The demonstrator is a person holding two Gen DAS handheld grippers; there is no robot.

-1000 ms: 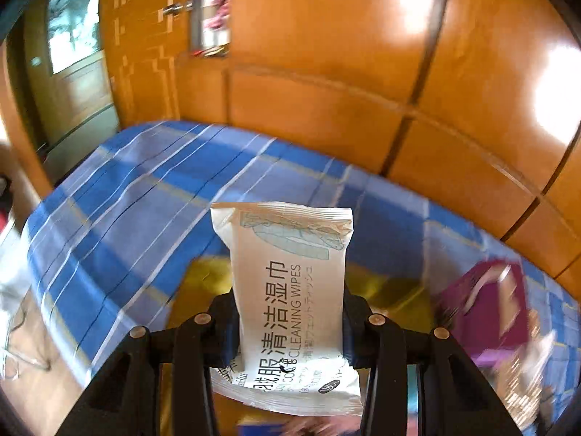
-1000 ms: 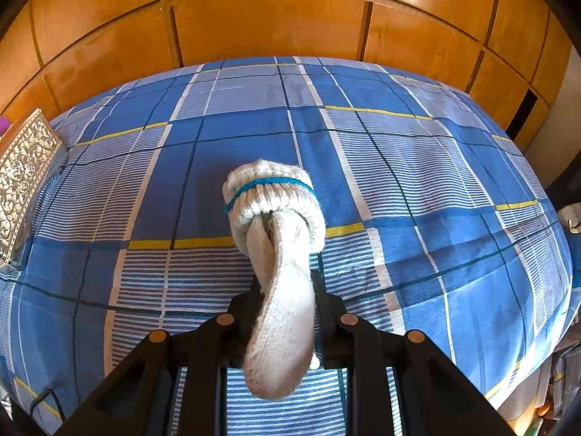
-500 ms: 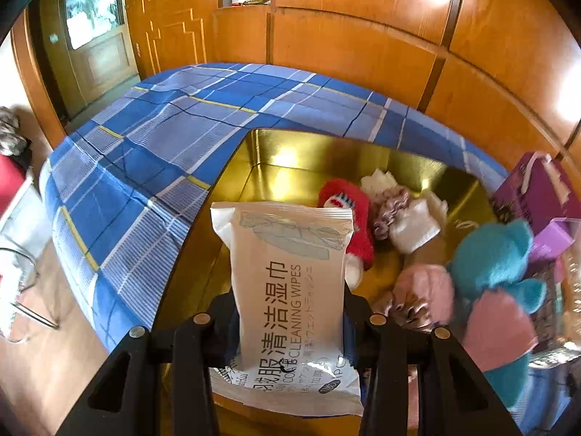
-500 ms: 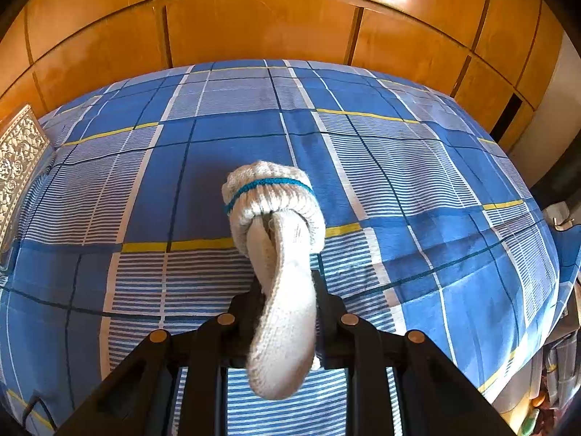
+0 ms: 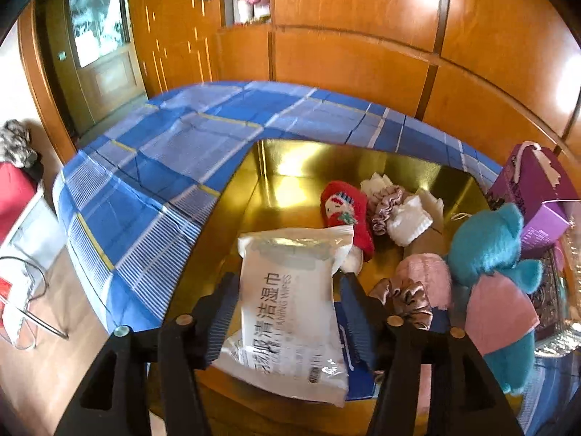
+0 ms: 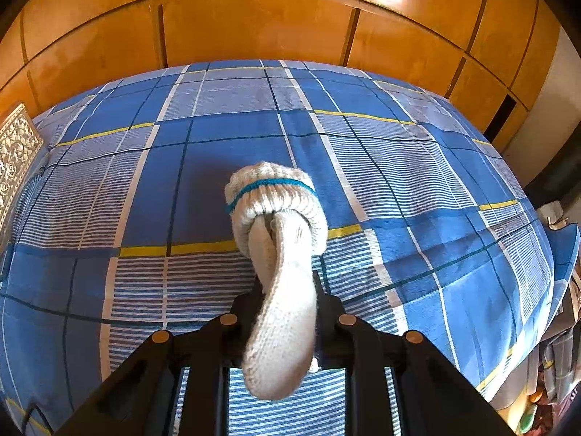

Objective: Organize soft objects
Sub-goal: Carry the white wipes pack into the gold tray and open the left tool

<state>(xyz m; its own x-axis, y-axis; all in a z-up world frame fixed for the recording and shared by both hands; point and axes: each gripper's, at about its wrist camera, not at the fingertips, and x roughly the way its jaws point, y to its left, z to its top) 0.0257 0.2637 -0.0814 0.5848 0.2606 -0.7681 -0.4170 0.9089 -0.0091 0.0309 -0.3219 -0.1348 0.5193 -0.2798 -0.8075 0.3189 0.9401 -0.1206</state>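
My left gripper (image 5: 287, 301) is opening off the squishy, slick wipes pack (image 5: 290, 305) over the gold box (image 5: 283, 167), while my right gripper (image 6: 287, 301) pinches a floppy sock (image 6: 279, 290) mid-body.

Wipes let go over the gold box

Your left gripper (image 5: 287, 309) now sits lower over the gold box (image 5: 276, 196), which a second ago barely showed, and its jaws are opening: gaps show on both sides of the wipes pack (image 5: 290, 312) that they clamped before. The pack now tilts and sags toward the box floor instead of standing straight.
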